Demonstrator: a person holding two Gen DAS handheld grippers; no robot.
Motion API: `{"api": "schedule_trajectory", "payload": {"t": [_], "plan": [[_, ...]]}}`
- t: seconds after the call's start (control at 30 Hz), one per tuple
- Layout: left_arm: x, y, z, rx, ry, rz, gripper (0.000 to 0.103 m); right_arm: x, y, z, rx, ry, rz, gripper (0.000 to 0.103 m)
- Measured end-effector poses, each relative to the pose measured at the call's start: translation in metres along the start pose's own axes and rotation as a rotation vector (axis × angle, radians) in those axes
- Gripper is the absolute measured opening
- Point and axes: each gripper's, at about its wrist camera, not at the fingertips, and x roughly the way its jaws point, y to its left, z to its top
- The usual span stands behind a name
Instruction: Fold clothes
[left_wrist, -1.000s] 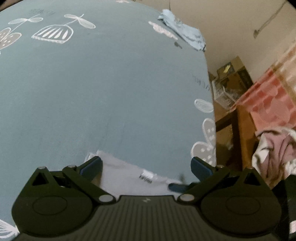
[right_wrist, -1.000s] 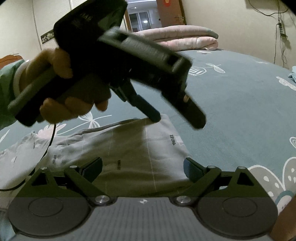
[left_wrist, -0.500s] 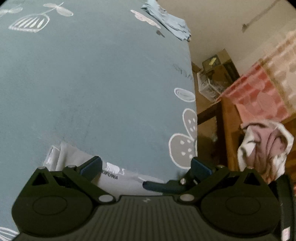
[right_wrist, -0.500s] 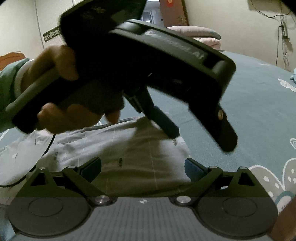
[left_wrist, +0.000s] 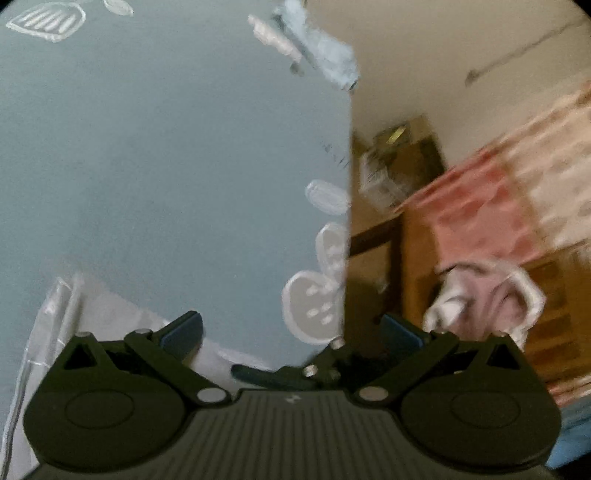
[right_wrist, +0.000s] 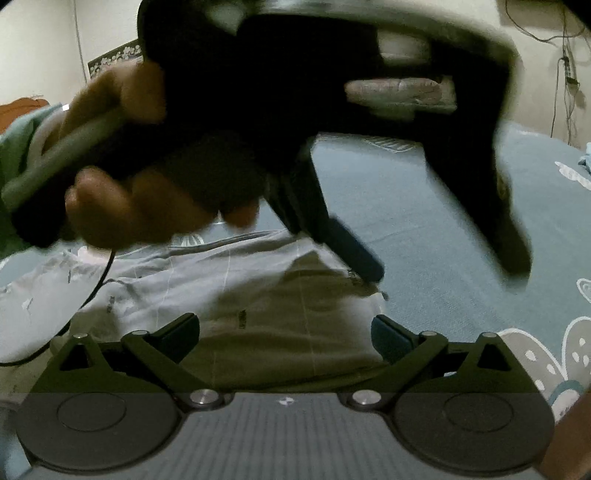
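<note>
A grey garment (right_wrist: 277, 306) with thin pale lines lies folded flat on the blue bedsheet (right_wrist: 424, 206). My right gripper (right_wrist: 286, 332) is open low over its near part, with cloth showing between the fingers. My left gripper (right_wrist: 443, 267), held by a hand (right_wrist: 122, 206), hangs open above the garment's right edge; one of its fingers (right_wrist: 354, 251) points at the far right corner, and contact cannot be judged. In the left wrist view the left gripper (left_wrist: 291, 332) is open, with the garment (left_wrist: 92, 314) at lower left.
The bed edge (left_wrist: 347, 221) runs down the middle of the left wrist view. Beyond it are a cardboard box (left_wrist: 402, 155), a wooden frame, red-patterned fabric (left_wrist: 480, 214) and a pink-white clothes pile (left_wrist: 487, 299). A light blue cloth (left_wrist: 321, 59) lies at the bed's far corner.
The left gripper has swung right and nearer to the right wrist camera, now filling much of that view. Its own view has turned toward the bed edge. The garment has not moved.
</note>
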Motion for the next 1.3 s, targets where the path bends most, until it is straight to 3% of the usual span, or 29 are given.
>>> {"api": "schedule_trajectory", "payload": {"t": [0.07, 0.17, 0.3, 0.47, 0.57, 0.7, 0.83, 1.03, 1.17, 1.3], "plan": [[-0.020, -0.002, 0.000, 0.002, -0.057, 0.014, 0.102, -0.004, 0.001, 0.000, 0.012, -0.018, 0.019, 0.101], [-0.040, 0.003, -0.005, -0.021, -0.103, 0.088, 0.102, -0.015, 0.000, 0.004, 0.034, -0.051, 0.120, 0.101], [-0.049, 0.018, -0.021, -0.089, -0.092, 0.157, 0.102, -0.020, -0.009, 0.009, 0.080, 0.026, 0.201, 0.101], [-0.069, 0.023, -0.047, -0.100, -0.103, 0.243, 0.102, -0.024, -0.015, 0.010, 0.083, 0.056, 0.166, 0.102], [-0.103, 0.017, -0.066, -0.106, -0.136, 0.288, 0.102, -0.026, -0.013, 0.010, 0.041, 0.029, 0.112, 0.102], [-0.151, 0.023, -0.105, -0.186, -0.199, 0.260, 0.102, -0.025, -0.014, 0.015, -0.020, -0.003, 0.035, 0.102], [-0.170, 0.034, -0.148, -0.277, -0.235, 0.280, 0.102, 0.013, -0.001, 0.025, -0.023, 0.008, -0.027, 0.102], [-0.200, 0.049, -0.206, -0.341, -0.275, 0.449, 0.102, 0.011, 0.010, 0.066, -0.085, -0.003, -0.104, 0.102], [-0.220, 0.054, -0.233, -0.336, -0.296, 0.590, 0.102, 0.006, 0.021, 0.100, -0.081, -0.002, -0.093, 0.103], [-0.231, 0.060, -0.251, -0.323, -0.322, 0.626, 0.102, 0.023, 0.051, 0.111, -0.160, 0.129, -0.014, 0.103]]}}
